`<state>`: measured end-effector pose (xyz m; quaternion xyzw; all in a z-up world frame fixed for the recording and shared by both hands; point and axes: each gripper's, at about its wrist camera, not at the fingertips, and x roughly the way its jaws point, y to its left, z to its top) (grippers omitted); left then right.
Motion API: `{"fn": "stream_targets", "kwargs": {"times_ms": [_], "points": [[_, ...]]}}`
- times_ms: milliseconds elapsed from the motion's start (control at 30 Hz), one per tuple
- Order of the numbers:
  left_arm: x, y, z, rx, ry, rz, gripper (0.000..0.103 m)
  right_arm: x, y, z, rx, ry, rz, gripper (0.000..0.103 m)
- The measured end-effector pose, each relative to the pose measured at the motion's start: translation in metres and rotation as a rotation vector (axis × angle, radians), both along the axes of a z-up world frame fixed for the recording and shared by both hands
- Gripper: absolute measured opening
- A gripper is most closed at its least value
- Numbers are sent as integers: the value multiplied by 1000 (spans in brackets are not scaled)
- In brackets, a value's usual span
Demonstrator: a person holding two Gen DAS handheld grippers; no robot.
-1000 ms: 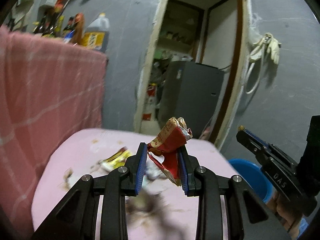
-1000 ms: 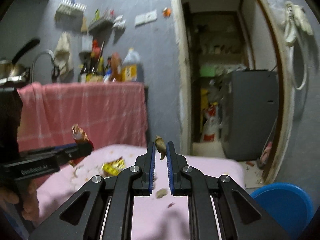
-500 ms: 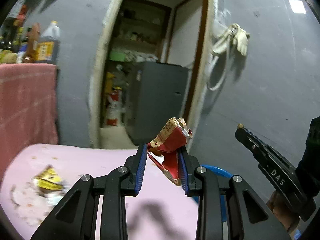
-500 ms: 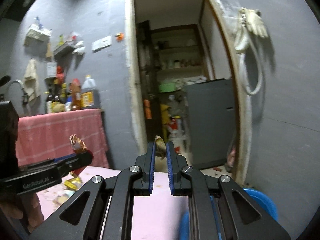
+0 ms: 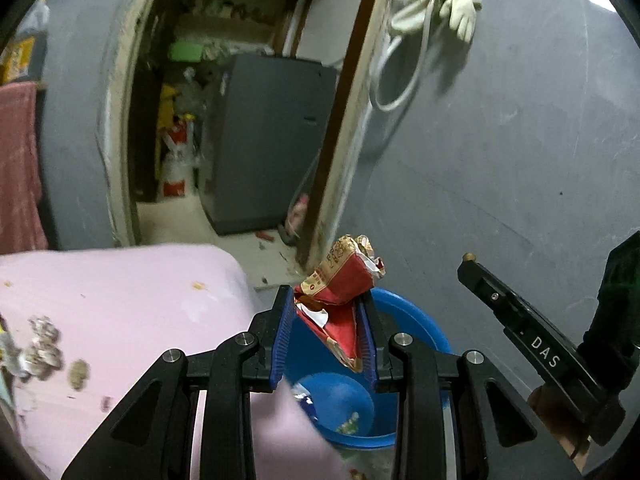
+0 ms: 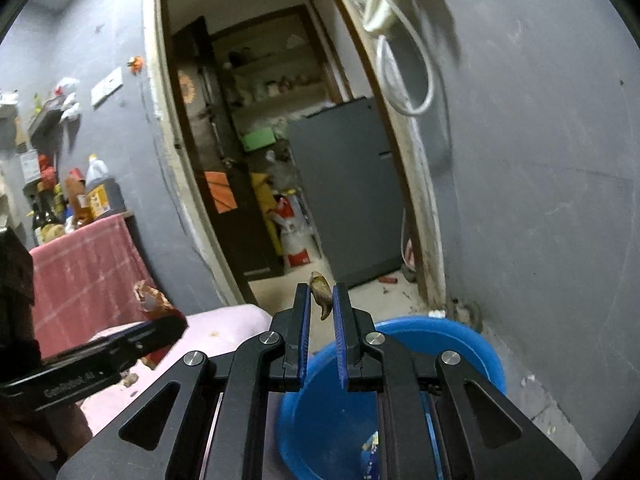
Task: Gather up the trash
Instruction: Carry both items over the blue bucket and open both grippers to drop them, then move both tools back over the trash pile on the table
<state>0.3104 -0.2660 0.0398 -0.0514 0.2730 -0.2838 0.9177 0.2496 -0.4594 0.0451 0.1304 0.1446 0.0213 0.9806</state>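
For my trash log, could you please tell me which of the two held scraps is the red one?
The crumpled red wrapper in the left gripper; the right gripper pinches a small brownish scrap.

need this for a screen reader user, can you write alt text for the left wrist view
The left claw grips a crumpled red wrapper above a blue basin on the floor beside a pink-covered table littered with scraps. The right claw enters from the right, shut; behind is a grey wall and an open doorway.
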Motion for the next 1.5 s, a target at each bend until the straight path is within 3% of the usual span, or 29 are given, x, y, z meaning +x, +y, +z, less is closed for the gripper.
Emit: {"fn": "stream_targets", "kwargs": {"times_ms": [400, 567, 667, 900, 1067, 1133, 1233, 1367, 1433, 1500], "points": [[31, -25, -37, 22, 181, -17, 29, 10, -26, -18, 75, 99, -35, 11], [30, -25, -40, 20, 188, -14, 36, 8, -32, -20, 93, 109, -51, 15], [27, -24, -38, 16, 177, -11, 40, 7, -32, -19, 95, 103, -56, 31], [22, -12, -32, -3, 153, 12, 50, 5, -28, -16, 76, 88, -62, 32], [13, 7, -19, -19, 81, 67, 63, -1, -24, -8, 63, 28, -65, 53], [7, 19, -12, -30, 37, 99, 73, -4, -20, -3, 50, -5, -61, 57], [-1, 33, 0, -41, -21, 138, 83, -10, -13, 3, 28, -52, -58, 79], [-16, 59, 17, -51, -105, 200, 86, -17, 0, 13, 8, -116, -31, 90], [-22, 71, 23, -49, -128, 229, 97, -19, 7, 17, -3, -146, -20, 100], [-32, 89, 29, -64, -165, 278, 101, -22, 15, 22, -11, -181, -4, 103]]}}
